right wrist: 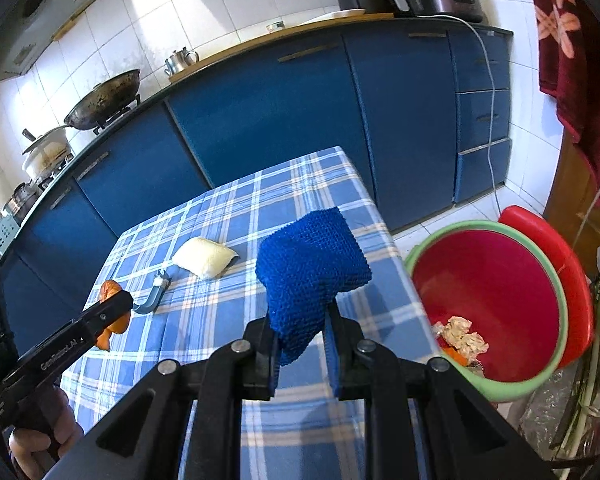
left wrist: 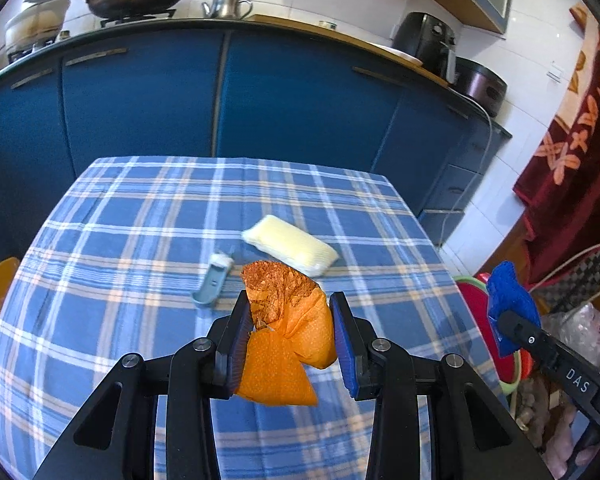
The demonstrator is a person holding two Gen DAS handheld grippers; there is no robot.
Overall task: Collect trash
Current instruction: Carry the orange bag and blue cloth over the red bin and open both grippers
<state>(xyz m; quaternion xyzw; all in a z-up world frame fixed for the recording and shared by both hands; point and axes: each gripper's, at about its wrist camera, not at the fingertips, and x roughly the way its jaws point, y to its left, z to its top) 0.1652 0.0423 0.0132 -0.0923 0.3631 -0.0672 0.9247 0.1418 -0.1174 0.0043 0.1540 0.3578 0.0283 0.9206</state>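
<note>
Crumpled orange wrapper [left wrist: 288,320] – blue textured piece [right wrist: 312,268], both lifted, pale packet [left wrist: 290,245] on table

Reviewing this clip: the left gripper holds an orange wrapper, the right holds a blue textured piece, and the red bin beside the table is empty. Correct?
Not quite. The red bin already holds crumpled trash at its bottom, as the right wrist view shows. The left gripper does hold the orange wrapper, the right gripper the blue textured piece.

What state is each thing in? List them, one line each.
left gripper: shut on the orange wrapper, lifted off the table.
right gripper: shut on the blue mesh cloth, held above the table edge.
white packet: lying flat on the checked tablecloth.
grey-blue clip: lying on the cloth, untouched.
red basin: upright beside the table, crumpled trash inside.
</note>
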